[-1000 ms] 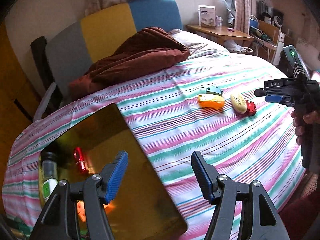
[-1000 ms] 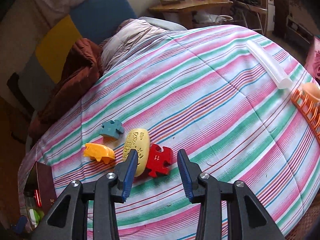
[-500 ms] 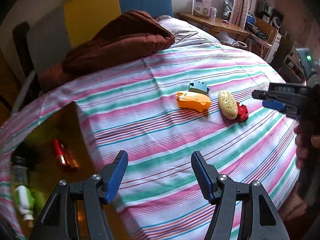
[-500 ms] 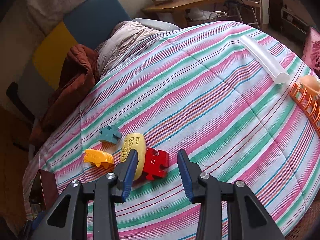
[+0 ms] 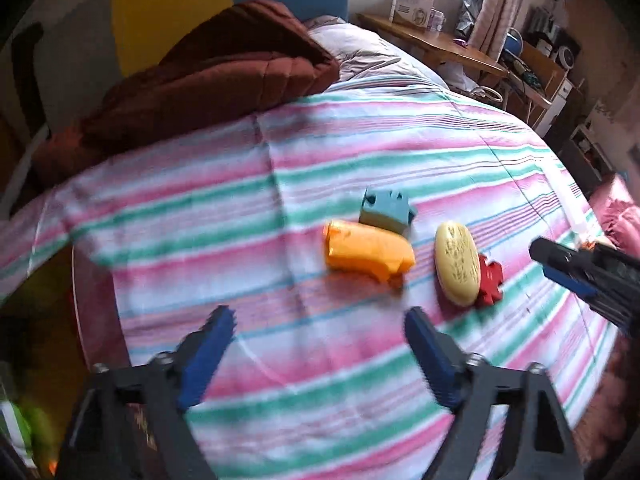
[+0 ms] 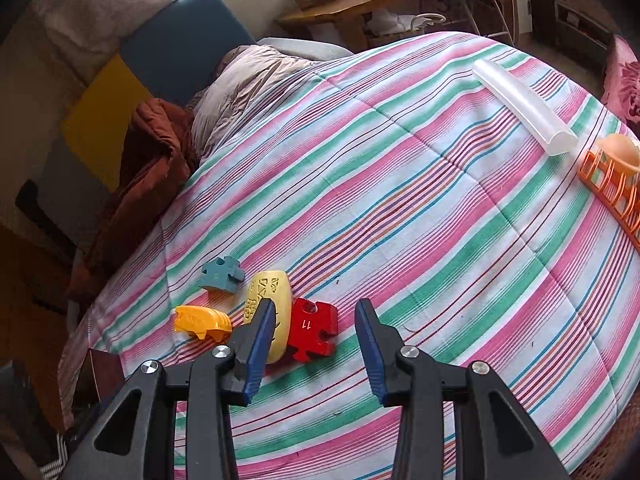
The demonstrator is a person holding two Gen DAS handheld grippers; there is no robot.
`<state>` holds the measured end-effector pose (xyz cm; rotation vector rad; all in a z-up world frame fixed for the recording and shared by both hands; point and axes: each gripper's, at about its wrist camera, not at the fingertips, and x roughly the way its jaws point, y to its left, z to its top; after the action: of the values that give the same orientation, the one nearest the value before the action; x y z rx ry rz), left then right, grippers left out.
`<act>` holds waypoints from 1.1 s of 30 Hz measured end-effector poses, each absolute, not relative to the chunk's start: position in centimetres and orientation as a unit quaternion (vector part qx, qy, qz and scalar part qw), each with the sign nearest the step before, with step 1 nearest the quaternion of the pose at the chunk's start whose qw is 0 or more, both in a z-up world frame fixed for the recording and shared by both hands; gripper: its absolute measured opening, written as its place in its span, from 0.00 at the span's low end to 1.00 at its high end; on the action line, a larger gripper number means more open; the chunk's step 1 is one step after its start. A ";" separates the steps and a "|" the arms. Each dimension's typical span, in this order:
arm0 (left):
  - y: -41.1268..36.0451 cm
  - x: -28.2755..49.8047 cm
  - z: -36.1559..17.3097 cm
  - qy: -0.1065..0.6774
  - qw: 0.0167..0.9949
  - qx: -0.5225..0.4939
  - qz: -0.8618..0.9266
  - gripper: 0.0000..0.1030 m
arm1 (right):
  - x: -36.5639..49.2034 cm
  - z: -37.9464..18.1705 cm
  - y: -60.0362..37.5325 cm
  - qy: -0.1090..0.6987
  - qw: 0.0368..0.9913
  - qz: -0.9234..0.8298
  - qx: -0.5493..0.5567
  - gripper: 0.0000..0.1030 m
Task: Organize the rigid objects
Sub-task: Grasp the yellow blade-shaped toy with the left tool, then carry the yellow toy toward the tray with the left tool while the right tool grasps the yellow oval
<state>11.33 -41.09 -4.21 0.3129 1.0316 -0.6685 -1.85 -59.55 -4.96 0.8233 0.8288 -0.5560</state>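
Several small toys lie together on the striped bedspread [image 5: 280,184]: an orange block [image 5: 366,254], a teal puzzle piece [image 5: 386,210], a pale yellow oval [image 5: 458,268] and a red puzzle piece [image 5: 490,280]. The right wrist view shows the same orange block [image 6: 202,322], teal piece [image 6: 222,274], yellow oval [image 6: 268,308] and red piece marked 11 [image 6: 314,328]. My left gripper [image 5: 318,328] is open and empty, just short of the orange block. My right gripper [image 6: 316,316] is open and empty over the red piece; it shows at the right of the left view [image 5: 576,268].
A brown blanket [image 5: 208,76] is heaped at the head of the bed. A clear tube [image 6: 524,106] and an orange basket [image 6: 612,184] lie at the far right. A brown box corner [image 6: 98,368] sits off the bed's left edge.
My left gripper has swung right, away from the brown box with its bottles, and closer to the toys. My right gripper has edged a little towards the red piece.
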 end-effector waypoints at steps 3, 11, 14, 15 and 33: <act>-42.6 11.7 -4.0 0.468 0.805 0.152 -0.331 0.96 | -1.8 -5.1 -59.7 0.387 0.795 -0.258 0.389 0.40; -47.3 12.6 -6.4 0.438 0.793 0.249 -0.342 0.97 | -2.1 -5.3 -60.2 0.383 0.792 -0.260 0.399 0.40; -48.1 13.6 -7.6 0.444 0.791 0.253 -0.338 0.90 | -2.1 -5.4 -60.4 0.384 0.789 -0.263 0.402 0.40; -48.1 13.9 -8.0 0.452 0.786 0.247 -0.342 0.71 | -2.1 -5.5 -60.4 0.384 0.789 -0.264 0.401 0.40; -38.0 7.3 -4.1 0.449 0.801 0.168 -0.358 0.66 | -0.2 -6.0 -58.3 0.391 0.820 -0.242 0.341 0.40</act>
<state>7.31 -37.95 -4.10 0.3604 0.9625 -0.7686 -0.16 -58.31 -6.00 0.7271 0.8327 -0.5153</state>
